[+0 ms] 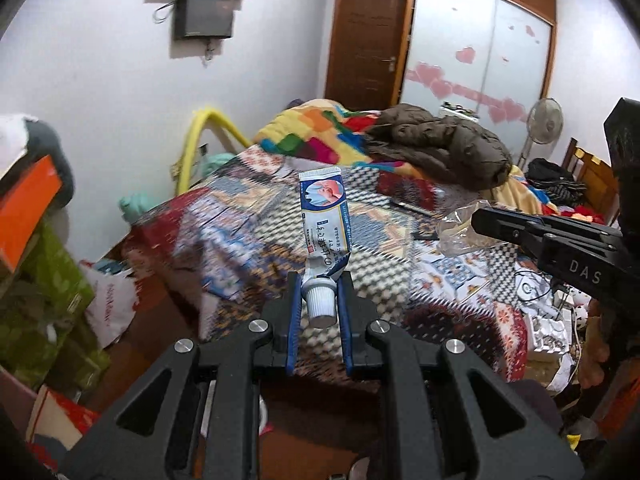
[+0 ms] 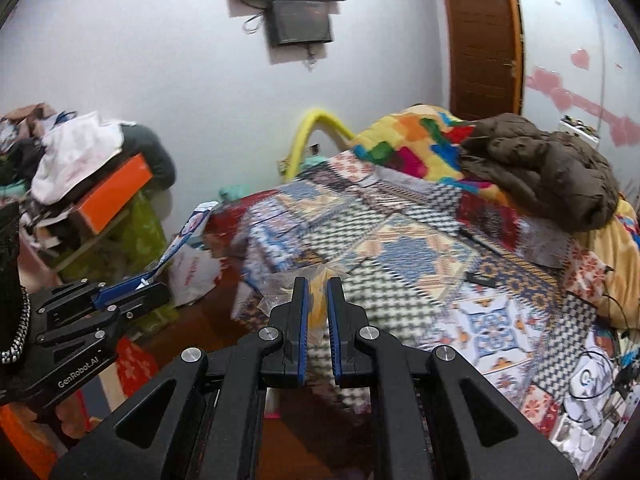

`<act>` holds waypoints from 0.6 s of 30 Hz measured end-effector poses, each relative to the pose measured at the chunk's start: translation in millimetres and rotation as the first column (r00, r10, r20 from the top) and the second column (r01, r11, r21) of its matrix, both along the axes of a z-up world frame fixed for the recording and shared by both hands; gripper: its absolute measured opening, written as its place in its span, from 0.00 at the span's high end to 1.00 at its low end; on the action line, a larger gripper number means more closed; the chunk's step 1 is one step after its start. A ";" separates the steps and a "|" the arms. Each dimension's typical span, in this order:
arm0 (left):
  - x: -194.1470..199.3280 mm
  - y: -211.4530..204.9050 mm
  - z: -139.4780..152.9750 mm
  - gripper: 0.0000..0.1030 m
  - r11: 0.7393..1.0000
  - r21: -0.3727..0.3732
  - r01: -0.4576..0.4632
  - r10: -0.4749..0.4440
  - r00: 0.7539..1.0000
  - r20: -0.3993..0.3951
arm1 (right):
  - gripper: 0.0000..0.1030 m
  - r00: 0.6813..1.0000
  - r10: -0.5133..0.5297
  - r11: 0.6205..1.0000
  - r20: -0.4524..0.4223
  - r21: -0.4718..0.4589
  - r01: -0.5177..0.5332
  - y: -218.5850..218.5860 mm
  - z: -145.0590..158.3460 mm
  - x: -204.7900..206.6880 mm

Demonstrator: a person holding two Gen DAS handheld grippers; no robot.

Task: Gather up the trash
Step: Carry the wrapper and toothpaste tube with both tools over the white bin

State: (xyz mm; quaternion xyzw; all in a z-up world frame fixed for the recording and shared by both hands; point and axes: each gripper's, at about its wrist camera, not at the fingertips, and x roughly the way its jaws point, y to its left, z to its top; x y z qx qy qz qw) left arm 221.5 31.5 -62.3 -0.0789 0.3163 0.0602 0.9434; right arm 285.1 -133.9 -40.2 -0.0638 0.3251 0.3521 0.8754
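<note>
Home bedroom: bed w/ patchwork cover, wardrobe (sliding doors), clutter.

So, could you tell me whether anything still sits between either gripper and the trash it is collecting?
No. The left gripper is shut on the tube, and the right gripper is shut on the plastic wrapper. Both are held clear above the bed.

I see a squeezed, crumpled toothpaste tube, white and blue with Japanese print and a ribbed white cap, standing upright with its cap end pinched in my left gripper, held above the bed. From the right wrist view the same tube leans off to the left. My right gripper pinches a crinkled clear plastic wrapper with something yellow inside.
</note>
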 end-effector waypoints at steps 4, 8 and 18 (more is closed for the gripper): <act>-28.0 24.0 -11.2 0.84 0.999 0.004 -0.044 0.045 0.999 -0.026 | 0.92 0.998 0.059 0.998 -0.018 -0.006 -0.059 29.0 -10.0 -17.1; -51.4 46.1 -24.2 0.84 0.996 0.007 -0.092 0.092 0.994 -0.054 | 0.92 0.992 0.120 0.992 -0.037 -0.020 -0.121 60.7 -23.5 -34.3; -87.7 97.9 -77.3 0.84 0.977 -0.041 -0.208 0.199 0.967 -0.160 | 0.92 0.965 0.234 0.965 -0.116 -0.092 -0.245 121.2 -68.4 -59.9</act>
